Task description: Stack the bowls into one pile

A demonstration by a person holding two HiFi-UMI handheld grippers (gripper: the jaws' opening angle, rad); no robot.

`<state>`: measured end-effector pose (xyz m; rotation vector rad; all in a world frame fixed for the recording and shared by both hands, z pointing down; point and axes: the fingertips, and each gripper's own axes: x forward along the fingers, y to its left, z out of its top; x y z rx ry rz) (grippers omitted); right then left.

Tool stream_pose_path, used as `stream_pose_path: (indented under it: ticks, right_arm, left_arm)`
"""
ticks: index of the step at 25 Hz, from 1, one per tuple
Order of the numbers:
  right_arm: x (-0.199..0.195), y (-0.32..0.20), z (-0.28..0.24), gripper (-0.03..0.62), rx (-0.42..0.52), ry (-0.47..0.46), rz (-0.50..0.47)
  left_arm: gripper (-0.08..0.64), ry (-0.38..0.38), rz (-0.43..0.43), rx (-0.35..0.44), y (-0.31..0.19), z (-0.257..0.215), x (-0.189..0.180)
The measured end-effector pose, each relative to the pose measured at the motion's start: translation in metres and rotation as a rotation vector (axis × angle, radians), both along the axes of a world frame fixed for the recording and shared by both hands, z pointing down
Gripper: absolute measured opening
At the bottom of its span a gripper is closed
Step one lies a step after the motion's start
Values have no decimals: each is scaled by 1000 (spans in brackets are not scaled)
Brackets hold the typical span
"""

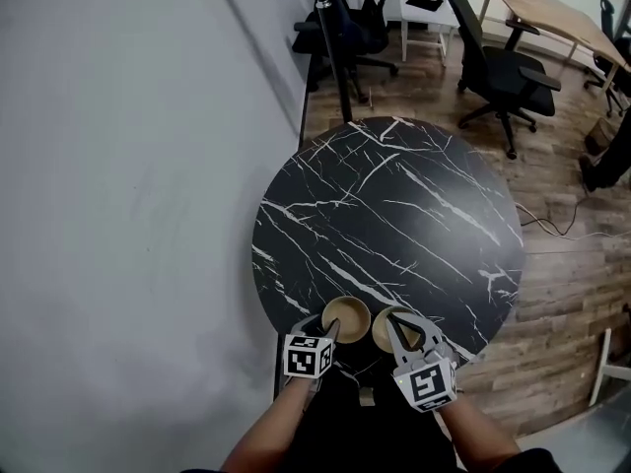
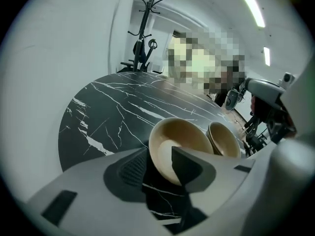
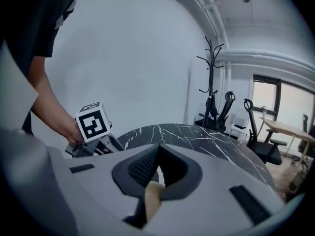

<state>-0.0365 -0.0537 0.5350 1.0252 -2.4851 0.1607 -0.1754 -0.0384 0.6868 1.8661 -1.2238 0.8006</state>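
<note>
Two tan bowls sit side by side near the front edge of the round black marble table (image 1: pixel 394 205). My left gripper (image 1: pixel 331 331) stands open over the near rim of the left bowl (image 1: pixel 346 315). In the left gripper view one finger is inside that bowl (image 2: pixel 182 132) and the other outside, with neither pad pressing on it. My right gripper (image 1: pixel 396 331) is shut on the near rim of the right bowl (image 1: pixel 386 325). A tan strip of the rim (image 3: pixel 153 200) shows pinched between its jaws. The right bowl (image 2: pixel 226 140) lies just beside the left one.
A white wall runs along the table's left side. Beyond the table stand a black coat stand (image 1: pixel 330 28), office chairs (image 1: pixel 498 67) and a wooden desk (image 1: pixel 552 13) on a wood floor. The table's front edge is right under both grippers.
</note>
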Motion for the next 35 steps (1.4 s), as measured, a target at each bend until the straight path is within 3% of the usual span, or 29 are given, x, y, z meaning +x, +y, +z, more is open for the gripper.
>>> stream_pose_path:
  ticks: [4, 8, 12, 18, 24, 32, 35]
  right_arm:
    - [10, 5, 2, 9, -20, -24, 40]
    - [13, 7, 2, 9, 17, 6, 40]
    - [17, 12, 8, 9, 10, 23, 51]
    - [20, 10, 8, 9, 17, 22, 78]
    - [49, 0, 15, 9, 26, 33, 160]
    - [86, 4, 20, 9, 7, 46, 253]
    - [96, 8, 23, 9, -30, -28, 319]
  left_arm:
    - [151, -26, 11, -15, 1, 7, 0]
    - [108, -67, 5, -17, -2, 11, -7]
    - [32, -86, -5, -19, -6, 11, -8]
    - [23, -58, -13, 0, -11, -7, -10]
    - [23, -43, -10, 38, -20, -40, -10]
    - [23, 4, 112, 81, -26, -70, 40]
    - [23, 17, 164, 84, -27, -71, 60]
